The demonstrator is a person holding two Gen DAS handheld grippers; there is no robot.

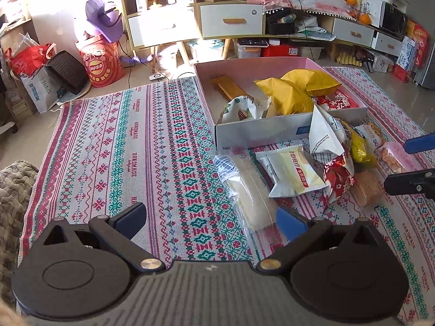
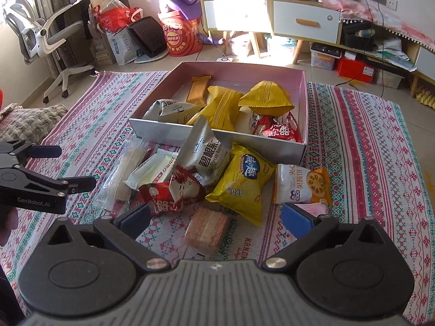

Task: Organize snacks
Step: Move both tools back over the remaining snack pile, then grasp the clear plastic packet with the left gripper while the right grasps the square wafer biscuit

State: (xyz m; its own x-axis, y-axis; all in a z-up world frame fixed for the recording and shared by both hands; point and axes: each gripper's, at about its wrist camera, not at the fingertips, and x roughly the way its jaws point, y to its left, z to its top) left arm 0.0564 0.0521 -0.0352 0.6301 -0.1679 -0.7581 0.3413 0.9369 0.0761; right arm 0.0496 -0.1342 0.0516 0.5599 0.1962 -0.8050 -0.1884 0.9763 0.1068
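On the left, the left gripper point(image 1: 210, 221) is hovering over the patterned cloth point(image 1: 114, 146) with its fingers spread wide and holding nothing, beside a long clear-wrapped snack point(image 1: 250, 198) whose long axis is running from the gripper toward the box point(image 1: 261, 130). Further right, the right gripper point(image 2: 216, 218) is hanging just as wide and empty over a small wrapped brown cake point(image 2: 208, 228) lying flat between the fingers. That cake is looking light, soft and crushable in slippery film, so pinching gently across its short sides seems best.
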